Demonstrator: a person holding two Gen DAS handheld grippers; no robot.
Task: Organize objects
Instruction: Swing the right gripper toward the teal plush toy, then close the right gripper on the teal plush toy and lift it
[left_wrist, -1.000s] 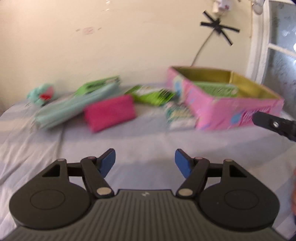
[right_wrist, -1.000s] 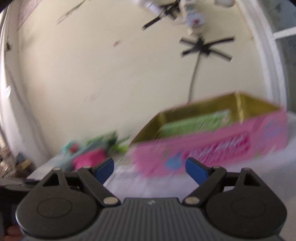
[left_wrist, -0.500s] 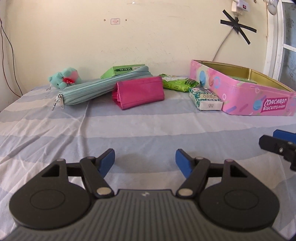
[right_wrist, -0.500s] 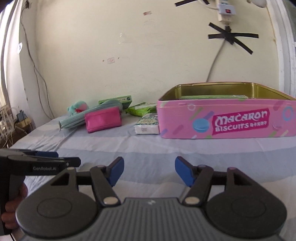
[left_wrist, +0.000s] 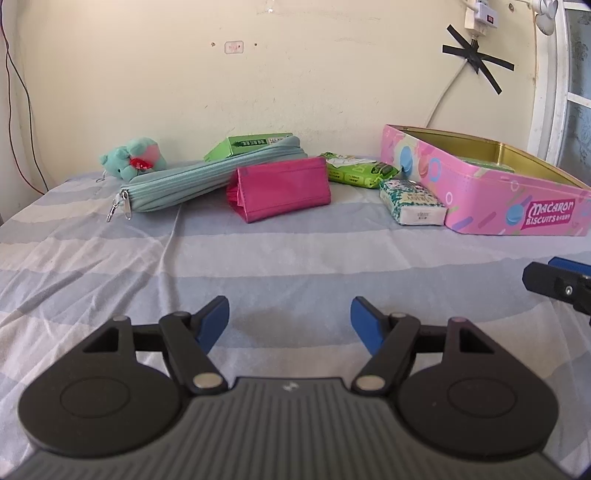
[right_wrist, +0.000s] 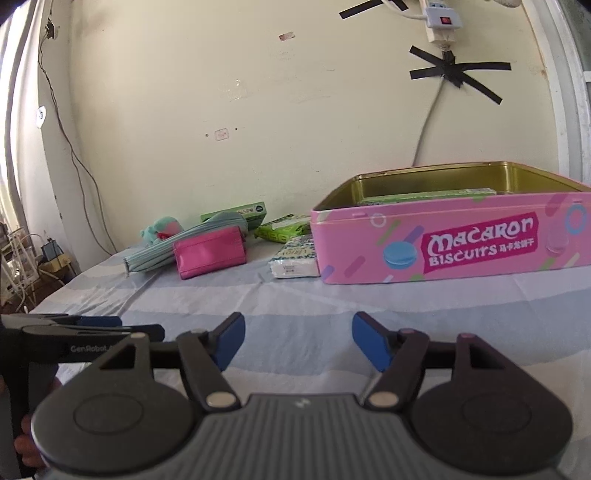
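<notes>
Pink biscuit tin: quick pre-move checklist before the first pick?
1. Left claw open, nothing held: ok.
2. Right claw open, nothing held: ok.
3. Pink rectangular Macaron biscuit tin lid off, mouth open: ok.
4. Room inside tin: a flat green pack already lies in it; remaining space cannot tell.
5. White-and-green tissue pack beside tin wall, unobstructed from the front: ok.
6. Magenta fabric pouch against the long teal zip pencil case; whether touching, cannot tell.
</notes>
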